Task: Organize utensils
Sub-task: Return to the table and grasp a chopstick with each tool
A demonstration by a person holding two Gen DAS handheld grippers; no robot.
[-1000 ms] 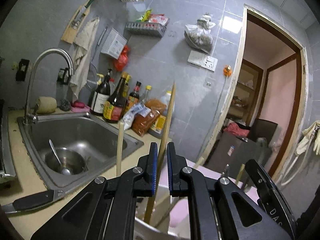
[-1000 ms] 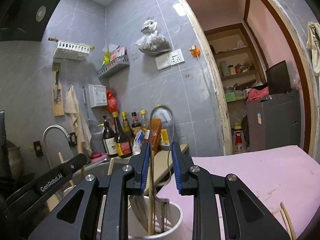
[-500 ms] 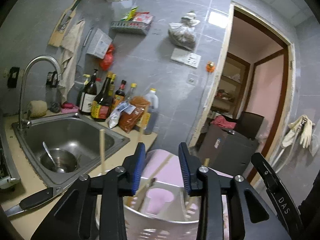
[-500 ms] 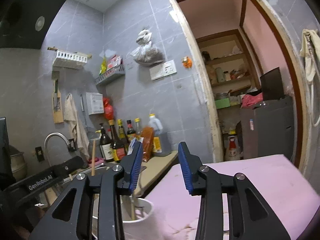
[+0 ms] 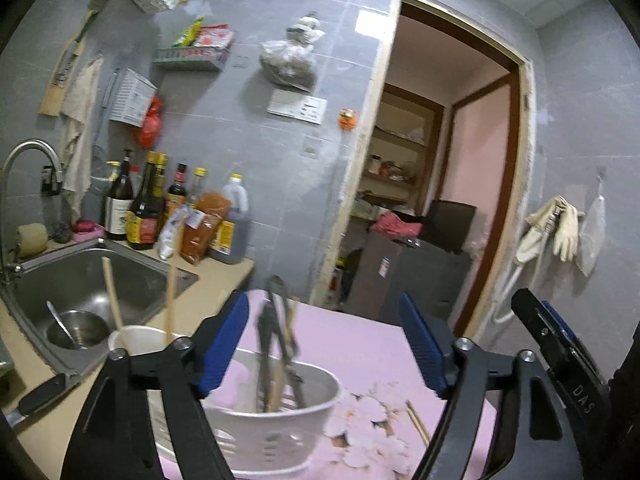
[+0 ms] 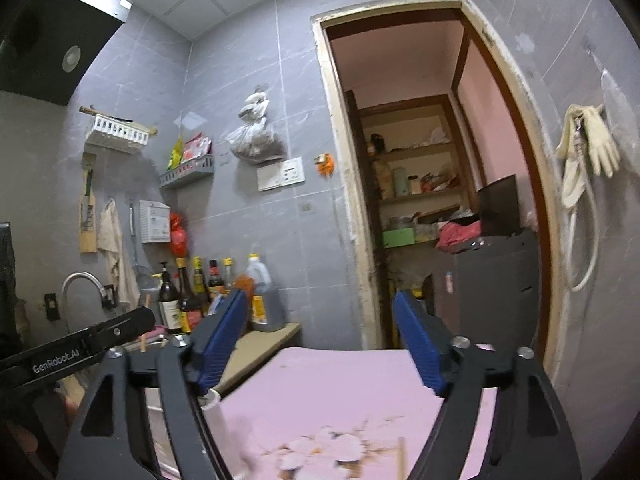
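Both tools have just opened their jaws and released their loads. The left gripper (image 5: 324,344) stands wide apart with nothing between its pads; the chopstick it clamped a second ago now leans in the white holder (image 5: 276,428) at lower centre, beside dark tongs (image 5: 276,344) whose arms look together, though blur prevents certainty. The right gripper (image 6: 320,344) is likewise spread and empty, its chopstick gone from view. Both deposits appear complete. One loose chopstick (image 5: 418,420) lies on the pink cloth (image 5: 360,344), lower right, probably the next item.
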